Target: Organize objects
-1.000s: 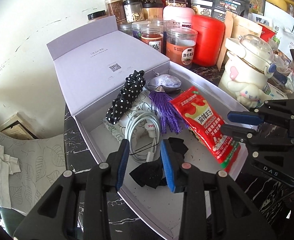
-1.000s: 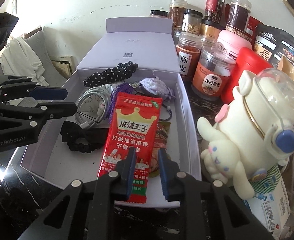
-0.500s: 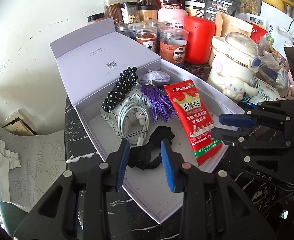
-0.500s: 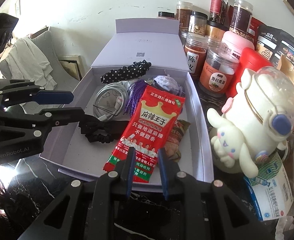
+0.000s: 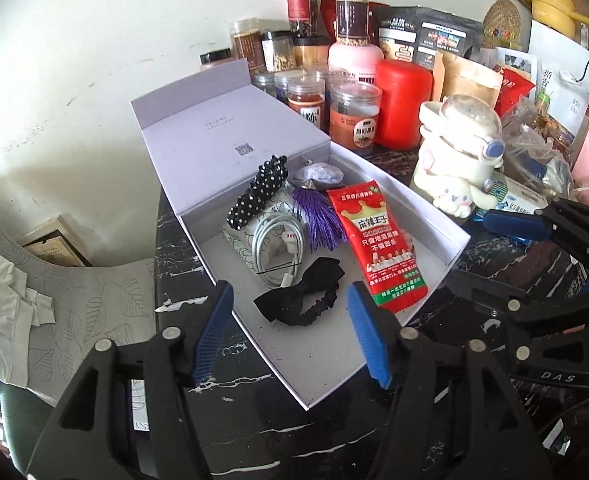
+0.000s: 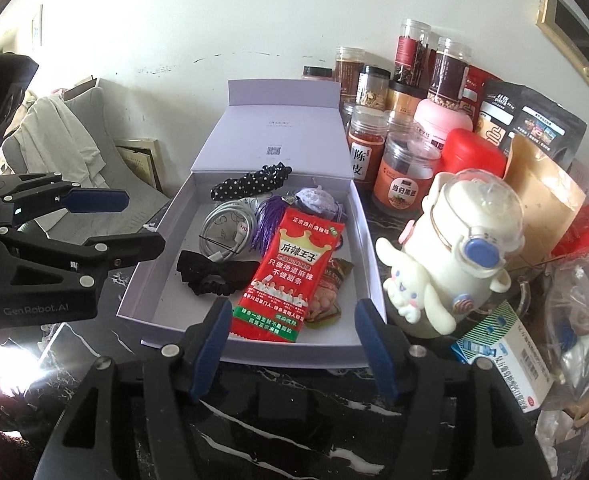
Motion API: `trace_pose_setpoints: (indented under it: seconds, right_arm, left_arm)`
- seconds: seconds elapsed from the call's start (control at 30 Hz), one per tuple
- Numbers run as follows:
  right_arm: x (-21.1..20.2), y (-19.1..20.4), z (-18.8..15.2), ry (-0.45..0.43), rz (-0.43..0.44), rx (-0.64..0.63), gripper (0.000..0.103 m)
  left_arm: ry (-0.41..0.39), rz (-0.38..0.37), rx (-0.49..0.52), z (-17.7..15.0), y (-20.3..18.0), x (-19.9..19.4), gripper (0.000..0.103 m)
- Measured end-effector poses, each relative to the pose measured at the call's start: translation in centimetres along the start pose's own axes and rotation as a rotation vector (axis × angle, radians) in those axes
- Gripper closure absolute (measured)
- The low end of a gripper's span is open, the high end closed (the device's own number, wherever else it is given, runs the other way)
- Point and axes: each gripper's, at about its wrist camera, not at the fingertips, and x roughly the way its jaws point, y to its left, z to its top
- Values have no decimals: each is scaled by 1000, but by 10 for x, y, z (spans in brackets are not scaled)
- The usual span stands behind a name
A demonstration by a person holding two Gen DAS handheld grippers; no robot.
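Lilac box (image 5: 430,216), lid flipped back, centre frame on black marbled desk (image 5: 198,248). Inside: red snack pack (image 5: 378,248), black bow (image 5: 298,300), white cable (image 5: 278,244), purple tassel (image 5: 318,220), dotted tie (image 5: 260,192). Left gripper (image 5: 290,332) & right gripper (image 6: 290,344) at bottom edge, jaws just spread wider, nothing between.

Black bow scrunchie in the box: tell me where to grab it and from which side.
Grip the black bow scrunchie at the narrow pinched waist of its bow, coming from above with the open left gripper, whose jaws have just been opening. It lies flat on the box floor, clear of the white cable and the red snack packet.
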Motion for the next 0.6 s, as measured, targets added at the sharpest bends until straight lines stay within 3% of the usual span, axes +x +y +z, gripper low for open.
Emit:
trace_pose_setpoints:
  seconds: [0.6]
  right_arm:
    - [-72, 4, -26, -72, -55, 52, 32]
  left_arm:
    - [-74, 23, 45, -27, -36, -80, 25]
